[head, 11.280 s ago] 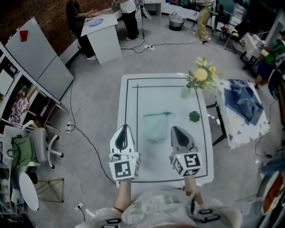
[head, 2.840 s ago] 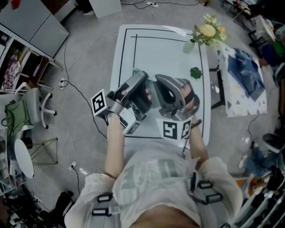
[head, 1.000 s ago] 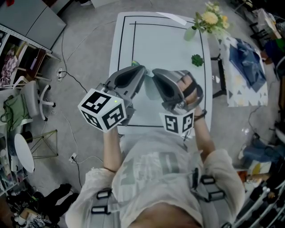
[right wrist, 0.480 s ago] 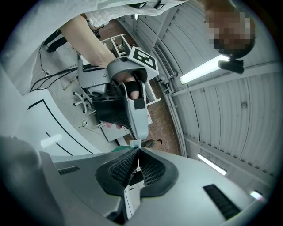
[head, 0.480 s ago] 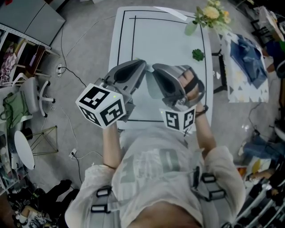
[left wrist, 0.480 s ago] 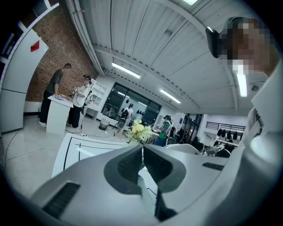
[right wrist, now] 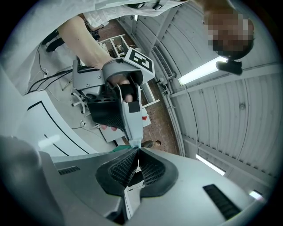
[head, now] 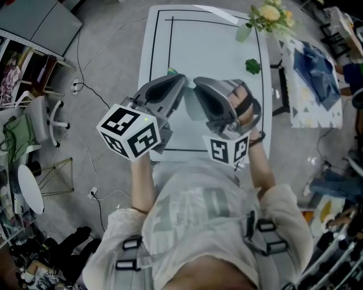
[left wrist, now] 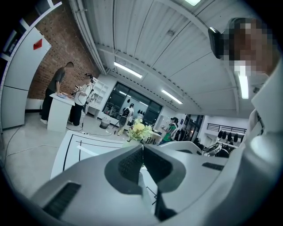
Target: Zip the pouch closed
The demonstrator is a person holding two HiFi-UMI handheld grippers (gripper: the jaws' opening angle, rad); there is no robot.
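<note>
L hand-held gripper (head: 181,80), R hand-held gripper (head: 196,86) pinch pouch (head: 172,72); axis hidden.

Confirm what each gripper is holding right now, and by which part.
Left gripper and right gripper are both shut on the pouch, at its thin edge, tips nearly touching. Whether either has the zip pull cannot be told.

table (head: 198,39) straight ahead. left gripper (head: 181,80) and right gripper (head: 198,85) side by side above its near half, tips meeting, pouch (head: 191,110) between them. flowers (head: 269,17) on far right corner, small object (head: 252,66) just before them. side table (head: 300,110) to the right, cloth (head: 317,62) on it. chair (head: 39,127) on floor left.
</note>
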